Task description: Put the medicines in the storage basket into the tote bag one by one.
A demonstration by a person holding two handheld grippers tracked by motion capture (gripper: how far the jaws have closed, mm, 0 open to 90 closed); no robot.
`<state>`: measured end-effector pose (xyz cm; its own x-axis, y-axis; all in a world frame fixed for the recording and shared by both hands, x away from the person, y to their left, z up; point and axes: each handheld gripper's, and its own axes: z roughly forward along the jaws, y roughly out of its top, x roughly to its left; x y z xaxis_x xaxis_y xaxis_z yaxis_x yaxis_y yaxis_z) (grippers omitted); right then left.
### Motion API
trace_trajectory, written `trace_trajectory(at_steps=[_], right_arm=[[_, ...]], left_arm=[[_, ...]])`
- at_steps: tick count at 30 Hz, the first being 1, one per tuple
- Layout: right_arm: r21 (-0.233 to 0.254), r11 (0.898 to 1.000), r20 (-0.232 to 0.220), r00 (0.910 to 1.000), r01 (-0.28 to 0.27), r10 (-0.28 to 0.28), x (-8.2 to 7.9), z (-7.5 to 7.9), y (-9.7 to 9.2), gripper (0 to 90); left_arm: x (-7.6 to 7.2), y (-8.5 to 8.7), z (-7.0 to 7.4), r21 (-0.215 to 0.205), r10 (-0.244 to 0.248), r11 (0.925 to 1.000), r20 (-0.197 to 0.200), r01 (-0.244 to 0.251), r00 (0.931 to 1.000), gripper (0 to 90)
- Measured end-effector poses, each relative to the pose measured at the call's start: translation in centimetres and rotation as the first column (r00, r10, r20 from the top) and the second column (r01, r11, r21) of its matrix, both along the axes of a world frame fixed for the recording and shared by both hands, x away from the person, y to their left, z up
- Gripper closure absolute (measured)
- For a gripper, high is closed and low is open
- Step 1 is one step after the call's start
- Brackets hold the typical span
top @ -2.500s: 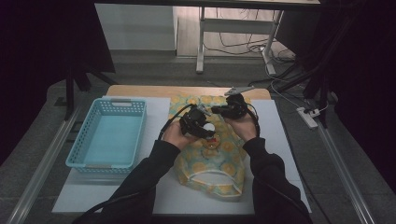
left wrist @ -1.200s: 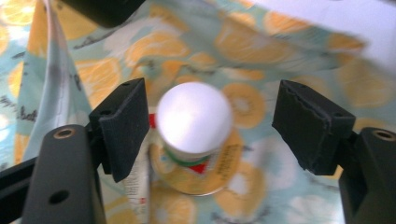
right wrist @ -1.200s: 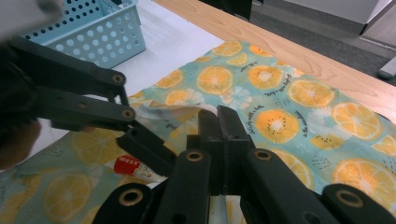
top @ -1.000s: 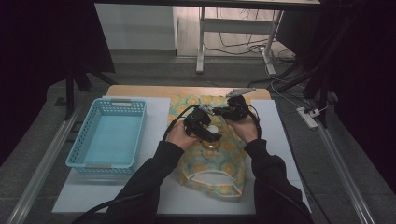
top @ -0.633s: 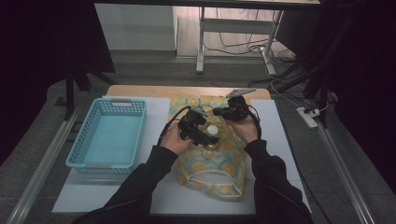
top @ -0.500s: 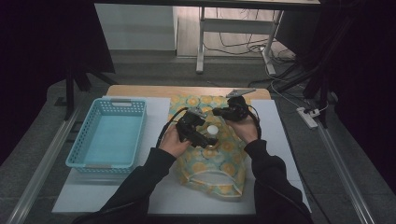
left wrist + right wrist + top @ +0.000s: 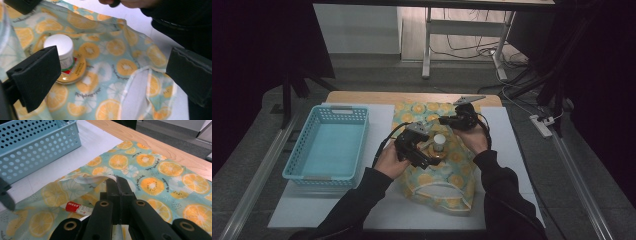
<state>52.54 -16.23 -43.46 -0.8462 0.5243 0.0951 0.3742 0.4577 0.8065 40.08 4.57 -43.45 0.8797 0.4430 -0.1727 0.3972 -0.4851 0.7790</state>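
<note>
A small amber bottle (image 7: 439, 143) with a white cap (image 7: 60, 46) rests on a fruit-print cloth bag (image 7: 447, 175) in the middle of the table. My left gripper (image 7: 417, 150) is just left of it. Its jaws have just been opening and now stand wide apart in the left gripper view (image 7: 112, 75), with the bottle free beside the left jaw. My right gripper (image 7: 448, 121) is shut on the bag's raised edge (image 7: 100, 180), holding it up. Beneath that lifted fold the bottle's red and white label (image 7: 80, 208) shows.
A light blue perforated basket (image 7: 329, 145) stands to the left on the white mat (image 7: 382, 115). The table's wooden far edge (image 7: 362, 97) runs behind the bag. The right sleeve (image 7: 180, 22) lies close beyond the bag.
My left gripper has let go of the bottle and drawn back to the left and toward the person. The bottle stays on the bag. The right gripper has kept still on the edge.
</note>
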Motion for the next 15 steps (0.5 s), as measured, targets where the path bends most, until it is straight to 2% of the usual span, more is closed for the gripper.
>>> trace_trajectory(at_steps=[8,15], right_arm=[[0.0,1.0,0.001,1.0,-0.005,0.005,-0.1,0.1,0.0,90.0],[-0.003,1.0,0.001,0.9999,-0.01,0.01,-0.1,0.1,0.1,90.0]], left_arm=[[-1.6,-0.2,-0.9,0.053,0.014,0.9985,0.035,-0.015,0.9993,0.0],[-2.0,0.0,-2.2,0.064,0.019,0.9978,-0.024,-0.017,0.9995,2.5]])
